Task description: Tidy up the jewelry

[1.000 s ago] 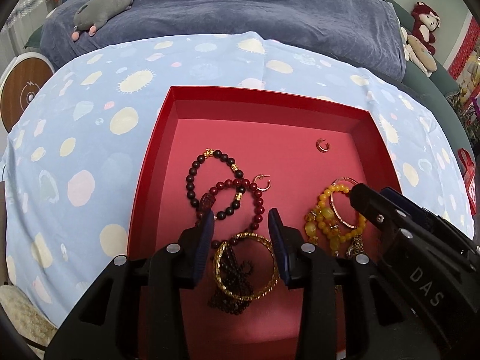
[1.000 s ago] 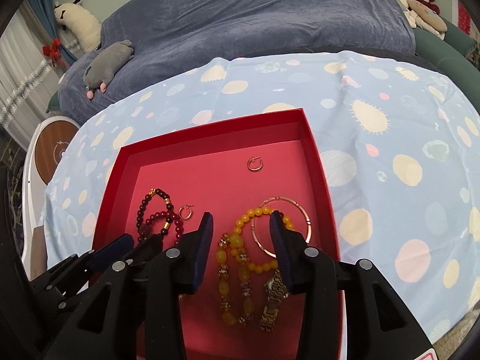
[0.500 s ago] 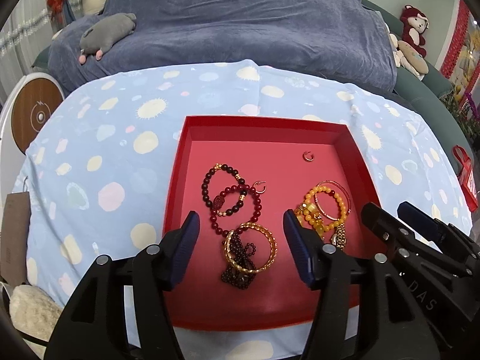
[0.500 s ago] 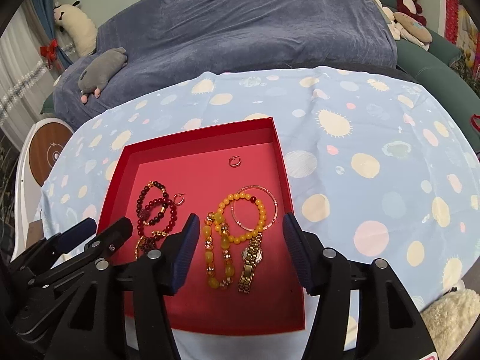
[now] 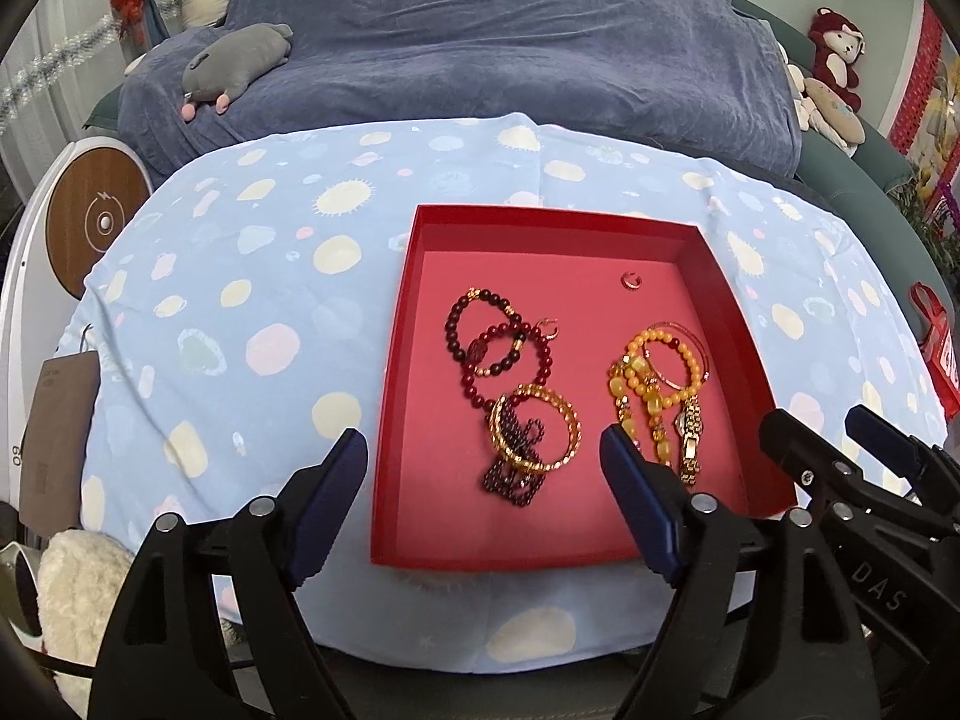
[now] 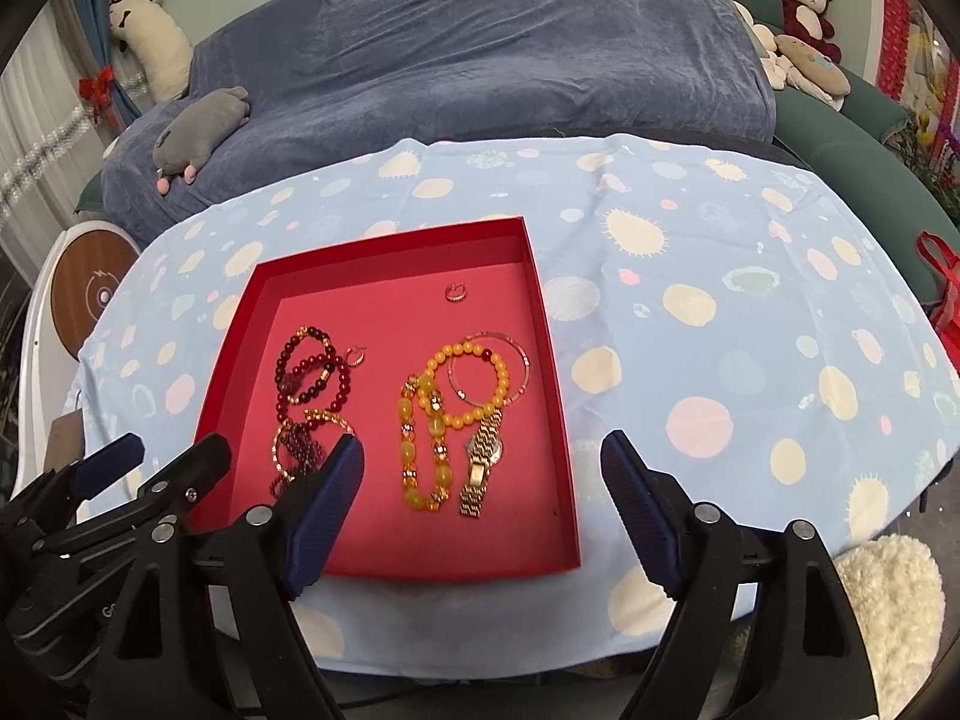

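Landmark: red tray (image 5: 393, 420) (image 6: 543, 312) on the counter (image 5: 252, 312) (image 6: 720, 276), which is draped in a pale blue spotted cloth.
Left of the tray: left gripper (image 5: 483, 495) (image 6: 174, 450), jaws wide apart and holding nothing, above the tray's near left corner.
Tray, left half: 2 dark red bead bracelets (image 5: 498, 348) (image 6: 309, 369) overlapping each other; 1 small hoop earring (image 5: 547, 329) (image 6: 355, 355) touching their right side.
Tray, near-left part: gold bangle (image 5: 536, 427) (image 6: 312, 438) lying over a dark bead strand (image 5: 516, 468), just below the red bracelets.
Tray, far right part: a 2nd small hoop earring (image 5: 630, 279) (image 6: 457, 293), alone, well apart from the rest.
Tray, right half: yellow bead bracelets (image 5: 651, 378) (image 6: 435, 414) overlapping a thin gold bangle (image 5: 690, 354) (image 6: 516, 360); a gold watch (image 5: 690, 432) (image 6: 483, 462) touching their near end.
Right of the tray: right gripper (image 6: 483, 495) (image 5: 840, 438), jaws wide apart and holding nothing, above the tray's near right corner.
Beyond the counter: sofa under a blue cover (image 5: 480, 60) (image 6: 480, 60), with a grey plush toy (image 5: 240, 60) (image 6: 201, 129) on its left end.
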`<state>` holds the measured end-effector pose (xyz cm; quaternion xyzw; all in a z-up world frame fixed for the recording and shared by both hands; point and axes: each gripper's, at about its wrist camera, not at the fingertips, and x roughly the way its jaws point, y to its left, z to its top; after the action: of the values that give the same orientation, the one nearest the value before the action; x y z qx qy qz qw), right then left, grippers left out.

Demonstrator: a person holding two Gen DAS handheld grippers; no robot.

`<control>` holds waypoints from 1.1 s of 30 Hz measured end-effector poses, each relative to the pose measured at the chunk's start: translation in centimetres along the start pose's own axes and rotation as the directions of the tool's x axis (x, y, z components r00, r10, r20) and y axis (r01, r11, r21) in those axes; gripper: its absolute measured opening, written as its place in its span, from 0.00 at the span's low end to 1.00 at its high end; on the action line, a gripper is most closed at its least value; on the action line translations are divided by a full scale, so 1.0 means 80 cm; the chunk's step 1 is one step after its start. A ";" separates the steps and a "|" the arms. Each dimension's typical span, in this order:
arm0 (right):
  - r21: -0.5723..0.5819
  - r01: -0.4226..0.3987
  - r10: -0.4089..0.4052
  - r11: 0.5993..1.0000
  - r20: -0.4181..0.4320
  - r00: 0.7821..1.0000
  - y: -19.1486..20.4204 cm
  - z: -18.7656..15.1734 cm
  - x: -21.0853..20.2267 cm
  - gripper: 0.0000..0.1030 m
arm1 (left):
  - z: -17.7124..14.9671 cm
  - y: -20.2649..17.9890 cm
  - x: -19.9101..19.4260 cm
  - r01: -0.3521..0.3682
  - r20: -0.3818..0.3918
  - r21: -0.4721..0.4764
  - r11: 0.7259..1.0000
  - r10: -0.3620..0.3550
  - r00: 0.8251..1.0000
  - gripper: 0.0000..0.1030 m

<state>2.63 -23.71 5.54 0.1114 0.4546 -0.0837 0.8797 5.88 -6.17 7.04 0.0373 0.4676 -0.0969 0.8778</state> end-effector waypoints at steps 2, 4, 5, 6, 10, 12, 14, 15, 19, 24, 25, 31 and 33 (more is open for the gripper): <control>0.001 -0.003 0.003 1.000 -0.007 1.000 0.000 -0.003 -0.004 0.78 | -0.004 0.001 -0.004 0.001 -0.006 0.002 1.000 -0.001 1.000 0.75; 0.001 -0.001 0.001 1.000 -0.010 1.000 -0.001 -0.008 -0.008 0.79 | -0.009 0.003 -0.008 -0.001 -0.013 0.002 1.000 0.001 1.000 0.77; 0.003 -0.001 0.001 1.000 -0.011 1.000 -0.002 -0.010 -0.011 0.80 | -0.011 0.004 -0.010 -0.003 -0.015 0.000 1.000 0.003 1.000 0.79; 0.006 0.000 0.000 1.000 -0.013 1.000 -0.003 -0.012 -0.013 0.81 | -0.013 0.006 -0.012 -0.004 -0.016 -0.004 1.000 0.004 1.000 0.80; 0.013 0.001 -0.001 1.000 -0.016 1.000 -0.005 -0.017 -0.018 0.81 | -0.019 0.008 -0.017 -0.003 -0.025 0.001 1.000 0.003 1.000 0.82; 0.011 0.005 -0.004 1.000 -0.014 1.000 -0.005 -0.019 -0.020 0.81 | -0.021 0.008 -0.018 -0.009 -0.027 0.003 1.000 0.009 1.000 0.84; 0.006 0.010 -0.010 1.000 -0.012 1.000 -0.006 -0.021 -0.021 0.81 | -0.023 0.010 -0.020 -0.017 -0.035 -0.001 1.000 0.017 0.999 0.85; 0.005 0.012 -0.012 1.000 -0.008 1.000 -0.007 -0.022 -0.023 0.81 | -0.024 0.012 -0.021 -0.018 -0.037 -0.005 1.000 0.018 0.999 0.86; 0.010 0.015 -0.015 1.000 -0.012 1.000 -0.009 -0.028 -0.026 0.81 | -0.028 0.016 -0.026 -0.027 -0.039 -0.023 0.999 0.026 0.999 0.89; 0.002 0.020 -0.020 1.000 -0.012 1.000 -0.005 -0.033 -0.029 0.81 | -0.031 0.015 -0.028 -0.034 -0.052 -0.029 0.999 0.032 0.998 0.91; -0.003 0.026 -0.026 1.000 -0.009 1.000 -0.004 -0.034 -0.030 0.81 | -0.031 0.015 -0.028 -0.040 -0.052 -0.029 0.999 0.039 0.998 0.92; -0.013 0.026 -0.026 1.000 -0.009 1.000 0.000 -0.036 -0.033 0.81 | -0.034 0.017 -0.030 -0.052 -0.054 -0.036 0.998 0.050 0.997 0.92; -0.016 0.021 -0.021 1.000 -0.006 1.000 0.001 -0.038 -0.035 0.81 | -0.035 0.017 -0.030 -0.058 -0.052 -0.034 0.998 0.056 0.997 0.92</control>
<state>-1.29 -22.70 6.13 0.0998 0.4593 -0.0888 0.8782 2.59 -4.08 7.47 0.0375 0.4901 -0.0625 0.8686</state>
